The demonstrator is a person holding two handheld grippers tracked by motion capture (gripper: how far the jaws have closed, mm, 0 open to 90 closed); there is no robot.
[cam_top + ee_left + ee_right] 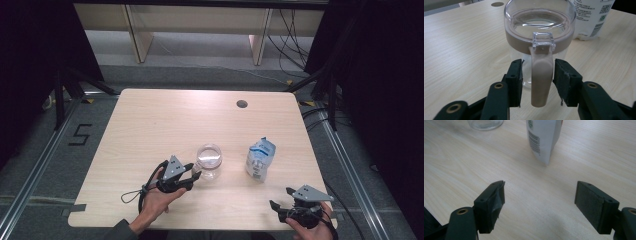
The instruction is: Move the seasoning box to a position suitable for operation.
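Observation:
A clear glass mug [208,161] with a beige band and beige handle [541,80] stands near the table's middle. My left gripper [195,172] reaches it from the left, its jaws on either side of the handle. In the left gripper view [537,77] the right pad touches the handle, while a narrow gap remains at the left pad. A white printed pouch [260,159] stands upright to the mug's right. My right gripper [281,197] rests near the front right edge, open and with nothing between its jaws [540,200], pointing at the pouch [542,137].
The wooden table [150,125] has a dark cable hole [242,104] at the back right. Bare wood lies to the left and behind the mug. Black curtains and frame legs flank the table; its front edge is close under both hands.

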